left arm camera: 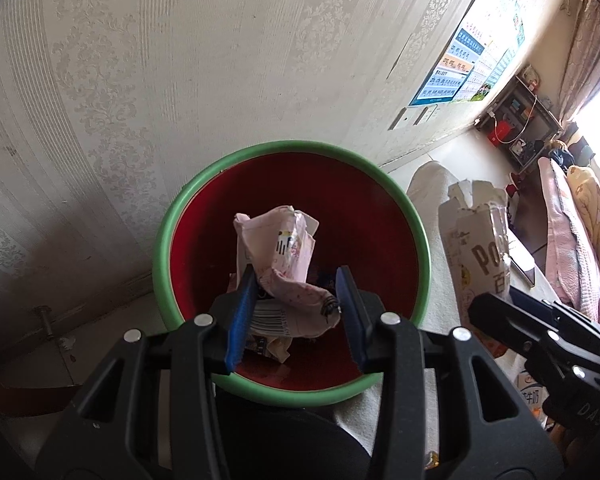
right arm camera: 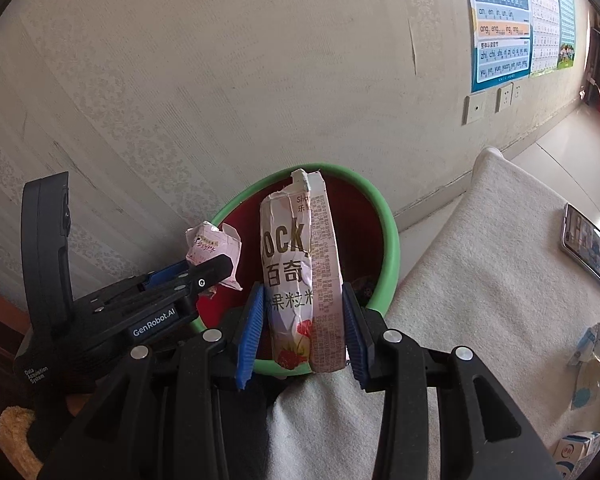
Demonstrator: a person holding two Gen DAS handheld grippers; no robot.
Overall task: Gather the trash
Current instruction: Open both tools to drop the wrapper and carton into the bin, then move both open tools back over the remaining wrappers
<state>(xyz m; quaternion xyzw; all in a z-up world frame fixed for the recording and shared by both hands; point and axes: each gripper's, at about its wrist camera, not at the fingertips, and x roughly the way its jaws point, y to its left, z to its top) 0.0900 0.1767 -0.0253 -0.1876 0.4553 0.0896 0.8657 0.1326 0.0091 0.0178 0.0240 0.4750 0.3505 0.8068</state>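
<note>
- Trash in both grippers: crumpled pink wrapper [left arm camera: 278,264] pinched between the blue pads of the left gripper [left arm camera: 296,304], held directly above the opening of the bin [left arm camera: 288,148].
- Bin red inside with a green rim, standing against a pale patterned wall [left arm camera: 180,60]; more scraps lying at its bottom beneath the wrapper.
- Flattened Pocky box [right arm camera: 300,276] clamped upright between the pads of the right gripper [right arm camera: 302,320], torn flap at the top, lower end bearing a strawberry print.
- Box held over the near rim of the bin, just beside the left gripper and its wrapper in the right wrist view.
- Both sets of jaws narrow, closed on their items, with the pads pressing the sides.
- White cloth-covered surface [right arm camera: 480,272] touching the bin on its right side.
- Blue and white carton [right arm camera: 592,364] lying on that cloth at the far right, well apart from the bin.
- Phone [right arm camera: 588,244] resting near the cloth's far edge.
- Pinyin posters [right arm camera: 500,24] stuck on the wall above two wall sockets [right arm camera: 492,102].
</note>
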